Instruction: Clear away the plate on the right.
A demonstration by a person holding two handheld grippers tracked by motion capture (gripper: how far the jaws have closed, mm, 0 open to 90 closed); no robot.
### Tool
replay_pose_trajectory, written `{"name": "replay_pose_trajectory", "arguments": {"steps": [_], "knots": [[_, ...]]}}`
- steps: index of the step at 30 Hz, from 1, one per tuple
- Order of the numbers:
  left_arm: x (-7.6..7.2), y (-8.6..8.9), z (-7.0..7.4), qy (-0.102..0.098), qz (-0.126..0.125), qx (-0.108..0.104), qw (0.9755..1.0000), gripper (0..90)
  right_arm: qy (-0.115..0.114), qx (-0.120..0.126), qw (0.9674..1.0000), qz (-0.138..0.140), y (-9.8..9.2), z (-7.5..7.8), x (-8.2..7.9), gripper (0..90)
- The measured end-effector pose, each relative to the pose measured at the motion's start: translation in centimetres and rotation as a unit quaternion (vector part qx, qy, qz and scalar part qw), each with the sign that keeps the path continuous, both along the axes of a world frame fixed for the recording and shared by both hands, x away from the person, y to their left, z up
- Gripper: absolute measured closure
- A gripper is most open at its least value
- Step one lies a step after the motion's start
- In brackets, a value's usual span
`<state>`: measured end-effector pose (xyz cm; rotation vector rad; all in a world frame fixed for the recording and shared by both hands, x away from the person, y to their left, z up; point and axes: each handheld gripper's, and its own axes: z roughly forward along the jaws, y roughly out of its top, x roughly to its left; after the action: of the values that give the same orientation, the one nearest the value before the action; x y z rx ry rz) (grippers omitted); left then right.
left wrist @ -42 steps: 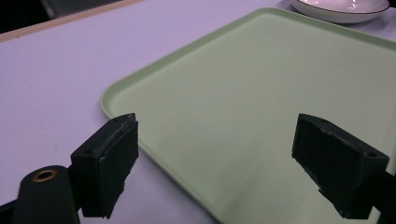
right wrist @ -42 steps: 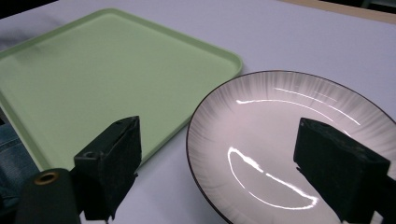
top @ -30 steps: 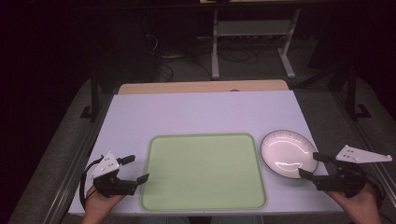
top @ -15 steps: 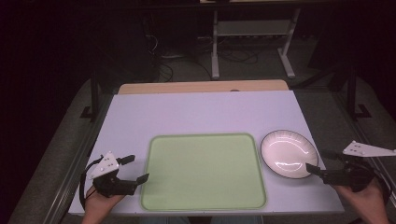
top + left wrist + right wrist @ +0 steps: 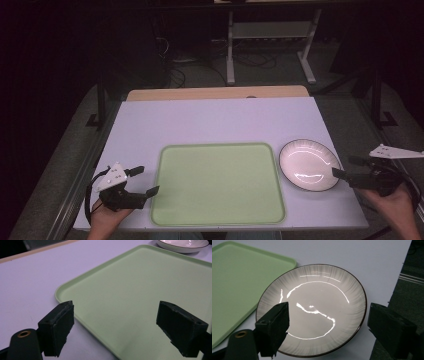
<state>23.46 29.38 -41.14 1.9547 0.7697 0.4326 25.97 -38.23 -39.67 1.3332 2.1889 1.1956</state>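
A glossy white plate [image 5: 309,164] sits on the tabletop [image 5: 220,120] just right of the green tray [image 5: 218,183], near the tabletop's right edge. If gripped carelessly at its rim, it could skid off that edge. The right claw [image 5: 344,167] hovers right of the plate, wide open and empty. The left claw [image 5: 143,181] is left of the tray, jaws spread, holding nothing.

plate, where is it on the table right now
In the high view the plate lies on the table's right side, just right of the green tray, with the open right gripper at its right rim.
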Motion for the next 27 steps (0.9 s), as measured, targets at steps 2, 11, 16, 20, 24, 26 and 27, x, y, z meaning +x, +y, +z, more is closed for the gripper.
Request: {"name": "replay_pose_trajectory", "arguments": {"steps": [2, 11, 16, 20, 24, 26, 27], "knots": [[0.0, 0.1, 0.1, -0.002, 0.0, 0.0, 1.0, 14.6, 0.005, 0.006, 0.9999, -0.009, -0.4, -0.3, 0.6, 17.8], [0.0, 0.0, 0.0, -0.001, 0.001, 0.0, 1.0, 14.6, 0.034, -0.006, 0.9991, -0.023, -0.8, -1.1, 2.8, 21.3], [0.1, 0.0, 0.0, -0.001, 0.0, 0.0, 1.0, 14.6, 0.056, -0.005, 0.9978, -0.036, -1.2, -1.8, 3.7, 27.5], [0.1, 0.1, 0.0, 0.0, 0.0, 0.0, 1.0, 14.6, 0.075, 0.01, 0.9956, -0.054, -1.6, -2.3, 4.5, 32.3], [0.1, 0.1, 0.0, -0.001, 0.0, 0.0, 1.0, 14.6, 0.099, 0.023, 0.9928, -0.063, -1.7, -2.7, 5.3, 40.5], [0.1, 0.1, 0.0, 0.0, 0.0, 0.0, 1.0, 14.6, 0.111, 0.03, 0.9915, -0.062, -1.8, -2.8, 5.6, 43.6], [0.1, 0.1, 0.0, 0.0, 0.0, 0.0, 1.0, 14.6, 0.12, 0.036, 0.9902, -0.063, -1.8, -3.0, 5.9, 47.0]]}}
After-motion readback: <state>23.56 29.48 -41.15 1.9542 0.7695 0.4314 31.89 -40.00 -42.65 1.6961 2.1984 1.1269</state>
